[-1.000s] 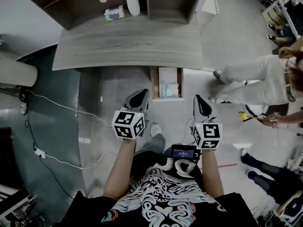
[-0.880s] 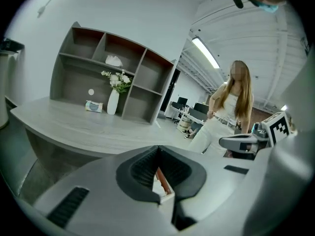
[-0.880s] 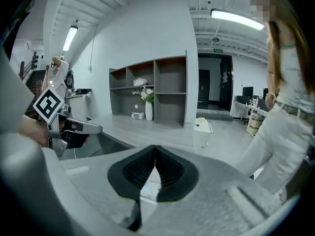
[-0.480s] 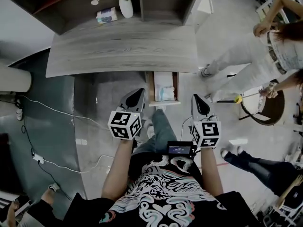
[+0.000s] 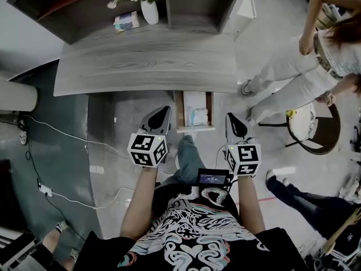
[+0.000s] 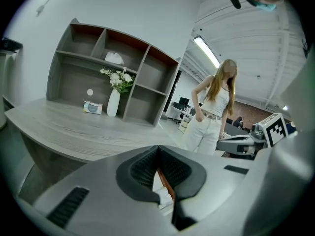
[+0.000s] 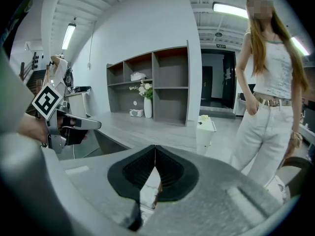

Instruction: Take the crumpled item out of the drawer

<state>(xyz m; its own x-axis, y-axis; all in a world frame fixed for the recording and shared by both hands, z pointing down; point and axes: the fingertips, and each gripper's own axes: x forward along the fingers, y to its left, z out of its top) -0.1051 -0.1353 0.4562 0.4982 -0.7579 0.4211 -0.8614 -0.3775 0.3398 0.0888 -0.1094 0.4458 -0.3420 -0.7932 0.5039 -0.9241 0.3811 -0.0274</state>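
An open wooden drawer (image 5: 181, 110) sticks out from under the grey desk (image 5: 146, 61). In it lies a pale crumpled item (image 5: 197, 116). My left gripper (image 5: 163, 112) hangs just left of the drawer's front, and my right gripper (image 5: 233, 119) is to its right; both are apart from it. In the left gripper view the left gripper (image 6: 158, 149) is shut and empty, with a white scrap of the crumpled item (image 6: 163, 199) showing below the pads. The right gripper (image 7: 155, 148) is also shut with nothing in it.
A shelf unit (image 5: 192, 1) stands at the back of the desk with a white vase of flowers (image 5: 149, 7) and a tissue pack (image 5: 125, 21). A person in white trousers (image 5: 293, 78) stands at the right beside a round stool (image 5: 309, 123). Cables (image 5: 73, 130) run over the floor at the left.
The view has shifted a little, with the drawer now lower in the picture and closer to the grippers. The person at the right has straightened up and moved. Both grippers stay shut.
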